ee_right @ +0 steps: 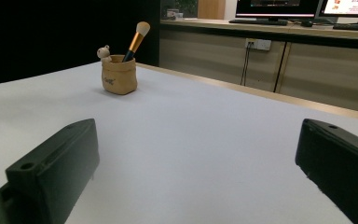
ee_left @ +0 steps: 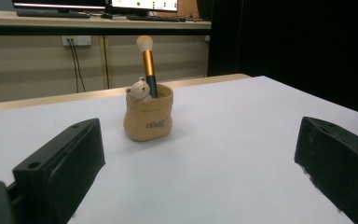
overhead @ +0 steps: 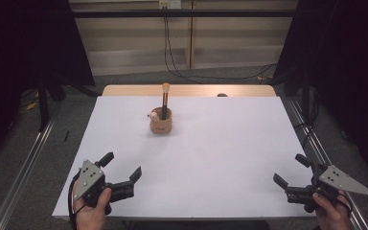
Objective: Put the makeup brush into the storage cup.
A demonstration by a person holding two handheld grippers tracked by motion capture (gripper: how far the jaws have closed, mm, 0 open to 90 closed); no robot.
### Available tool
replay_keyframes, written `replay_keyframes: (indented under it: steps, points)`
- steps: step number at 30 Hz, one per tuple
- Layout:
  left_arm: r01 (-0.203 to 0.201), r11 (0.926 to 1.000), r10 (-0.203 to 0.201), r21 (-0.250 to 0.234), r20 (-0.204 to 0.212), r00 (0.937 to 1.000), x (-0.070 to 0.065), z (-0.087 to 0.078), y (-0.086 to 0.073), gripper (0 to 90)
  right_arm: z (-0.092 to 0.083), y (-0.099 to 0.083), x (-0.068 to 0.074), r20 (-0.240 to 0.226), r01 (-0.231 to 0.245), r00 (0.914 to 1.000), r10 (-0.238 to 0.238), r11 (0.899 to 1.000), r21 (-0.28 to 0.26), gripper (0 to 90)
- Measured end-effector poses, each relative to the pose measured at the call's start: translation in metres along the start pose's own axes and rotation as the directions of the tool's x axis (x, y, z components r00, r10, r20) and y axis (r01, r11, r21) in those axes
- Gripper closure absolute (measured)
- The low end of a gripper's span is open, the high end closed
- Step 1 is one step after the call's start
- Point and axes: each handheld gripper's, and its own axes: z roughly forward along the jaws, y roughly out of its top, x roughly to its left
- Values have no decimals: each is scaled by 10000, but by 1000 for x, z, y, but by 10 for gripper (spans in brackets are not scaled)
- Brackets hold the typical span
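Observation:
A tan sack-shaped holder [overhead: 161, 122] [ee_left: 148, 116] [ee_right: 118, 74] with a small bear figure on its rim stands on the white table [overhead: 220, 143], toward the far middle. A makeup brush [overhead: 165, 99] [ee_left: 147, 63] [ee_right: 136, 39] with a gold and black handle stands bristles-up in it. My left gripper [overhead: 121, 165] [ee_left: 196, 163] rests near the front left corner, open and empty. My right gripper [overhead: 292, 170] [ee_right: 200, 163] sits near the front right corner, open too, with nothing between its jaws.
Bare white tabletop lies between the grippers and the holder. A wooden strip [overhead: 187, 90] runs along the far edge, with a small dark object [overhead: 222, 95] on it. Metal rails [overhead: 24, 167] flank the table. Cables [overhead: 172, 57] hang down the back wall.

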Motion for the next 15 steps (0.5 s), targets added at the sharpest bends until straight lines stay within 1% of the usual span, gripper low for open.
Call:
replay_keyframes:
  steps: [1, 3, 4, 5, 6, 9, 10, 11, 12, 13, 14, 15]
  points:
    - [83, 9999, -82, 126, -67, 9999, 1, 0, -2, 13, 0, 0, 0, -13, -38, 10000, 38, 10000, 16, 0]
    - [258, 9997, -258, 26, 11, 9997, 4, -1, -6, 14, 0, 0, 0, -39, 5, 10000, -5, 10000, 30, 0]
    - [271, 9996, -271, 48, 17, 9996, 5, -2, -8, 13, 0, 0, 0, 33, 4, 10000, -4, 10000, 13, 0]
    - [193, 9998, -193, 75, -77, 9998, 5, -3, -10, 13, 0, 0, 0, 23, -15, 10000, 15, 10000, 22, 0]
    - [170, 9998, -169, 94, -63, 9998, 5, -4, -12, 13, 0, 0, 1, 20, -38, 10000, 38, 10000, 28, 0]
    - [243, 9996, -245, 110, 161, 9996, 5, -6, -18, 13, 0, 0, 0, 16, -28, 10000, 28, 10000, -45, 0]
    - [200, 9998, -200, -10, 134, 9997, 6, -6, -18, 14, 0, 0, 0, -9, -70, 10000, 70, 10000, -26, 0]
    - [64, 10000, -63, -43, 167, 9998, 8, -6, -18, 14, 0, 0, 0, -5, -57, 10000, 57, 10000, -43, 0]
    - [16, 10000, -16, -15, 115, 9999, 10, -7, -17, 15, 0, 0, 0, 0, -42, 10000, 42, 10000, -50, 0]
    - [204, 9997, -201, -123, 199, 9996, 11, -7, -18, 16, 0, 0, 1, 45, -76, 10000, 77, 10000, -59, 0]
    - [352, 9993, -350, -127, 171, 9992, 12, -6, -18, 16, 0, 0, 1, 44, -71, 10000, 71, 9999, -71, 0]
    - [377, 9992, -375, -93, 156, 9992, 12, -6, -19, 15, 0, 0, 1, 49, -134, 9999, 134, 9999, -57, 0]
